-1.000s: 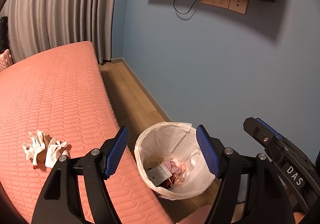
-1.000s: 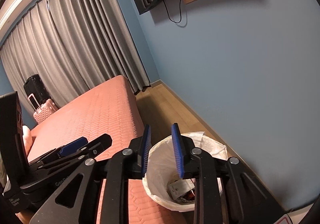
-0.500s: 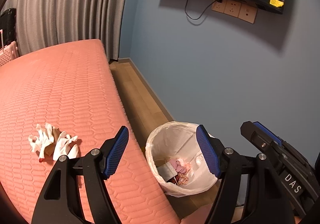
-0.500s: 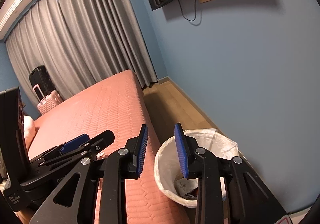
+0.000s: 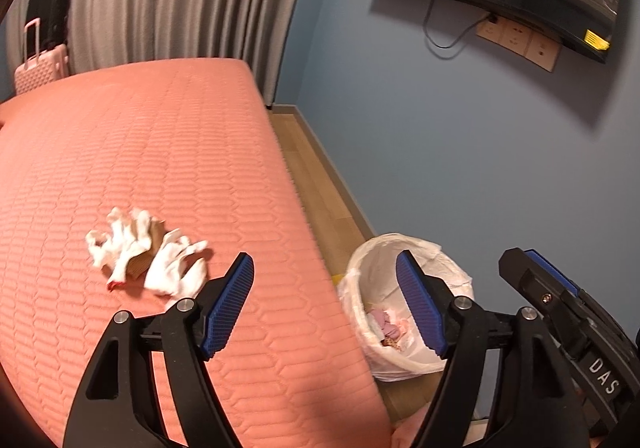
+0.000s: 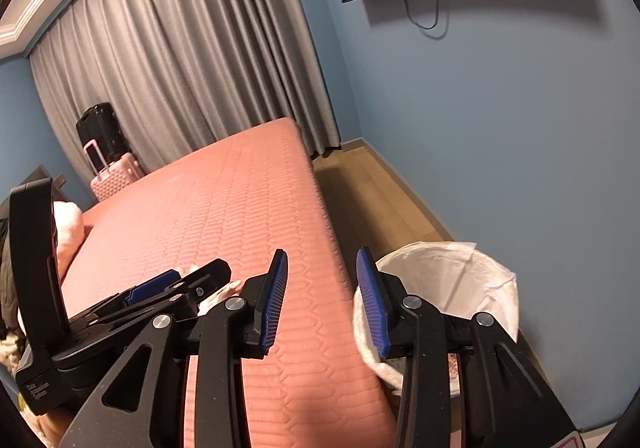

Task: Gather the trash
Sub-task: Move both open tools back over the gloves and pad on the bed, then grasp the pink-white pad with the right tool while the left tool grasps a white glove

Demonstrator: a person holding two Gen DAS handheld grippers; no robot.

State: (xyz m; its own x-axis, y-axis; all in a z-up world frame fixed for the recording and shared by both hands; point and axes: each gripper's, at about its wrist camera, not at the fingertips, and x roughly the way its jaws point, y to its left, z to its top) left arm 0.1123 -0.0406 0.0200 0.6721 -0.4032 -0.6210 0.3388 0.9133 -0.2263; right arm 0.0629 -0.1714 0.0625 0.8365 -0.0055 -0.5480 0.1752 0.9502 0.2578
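Left wrist view: left gripper (image 5: 324, 304) spread wide and opening, empty; crumpled white cloth gloves with brown paper (image 5: 146, 252) lie left of centre on the salmon quilted mattress (image 5: 160, 152), white-lined round trash bin (image 5: 404, 308) lower right on the floor, behind the right pad. Right wrist view: right gripper (image 6: 322, 302) partly apart, opening, empty, over the mattress edge; the bin (image 6: 452, 280) at lower right, the left gripper (image 6: 168, 288) at lower left covering most of the gloves.

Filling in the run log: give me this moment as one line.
left tool: opening, empty | right tool: opening, empty | crumpled white trash: on bed | lined bin: on floor beside bed
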